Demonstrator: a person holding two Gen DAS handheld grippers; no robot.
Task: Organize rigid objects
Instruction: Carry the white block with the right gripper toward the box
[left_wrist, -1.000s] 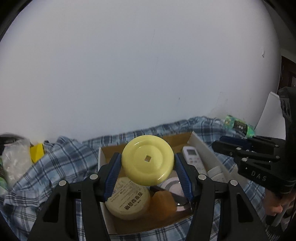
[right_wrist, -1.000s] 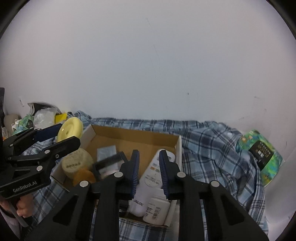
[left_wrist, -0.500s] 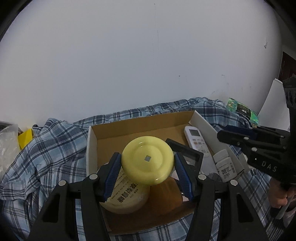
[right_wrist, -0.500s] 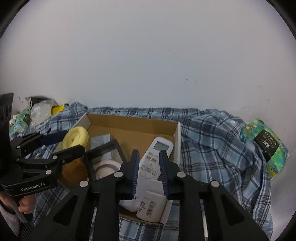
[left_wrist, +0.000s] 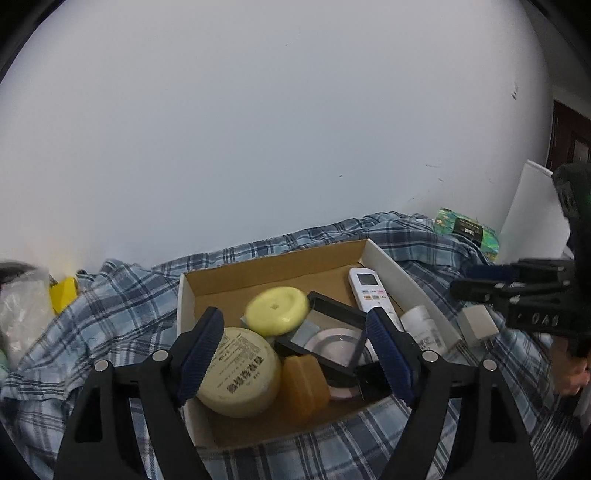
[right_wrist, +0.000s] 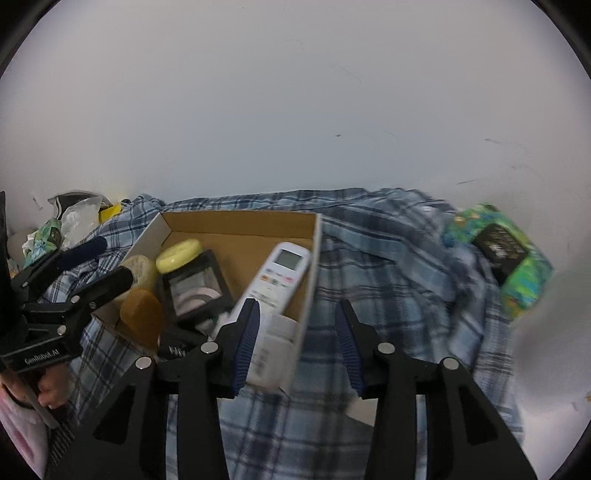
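Note:
The yellow disc (left_wrist: 277, 310) (right_wrist: 179, 250) lies in the cardboard box (left_wrist: 391, 266) (right_wrist: 236, 224), free of my left gripper (left_wrist: 295, 350) (right_wrist: 114, 258). That gripper's jaws are opening, and they stand wide over the box's near end. Also in the box are a cream jar (left_wrist: 240, 369), an orange block (left_wrist: 304, 384), a black frame case (left_wrist: 325, 332), a white remote (left_wrist: 369, 295) (right_wrist: 280, 277) and a white bottle (left_wrist: 421, 325) (right_wrist: 273, 354). My right gripper (right_wrist: 295, 343) (left_wrist: 461, 278) hangs over the box's right wall. Its jaws are opening and press on nothing. A small white cube (left_wrist: 478, 326) (right_wrist: 364, 415) lies on the cloth below it.
A blue plaid cloth (right_wrist: 388, 258) covers the surface around the box. A green packet (right_wrist: 498, 251) (left_wrist: 465, 230) lies at the far right by a white board (left_wrist: 535, 221). Plastic bags (left_wrist: 22, 314) and a yellow item (left_wrist: 62, 295) sit far left. A white wall stands behind.
My left gripper has let go of the yellow disc, which now lies in the box. My right gripper went from shut to open and shifted right, over the box's right wall.

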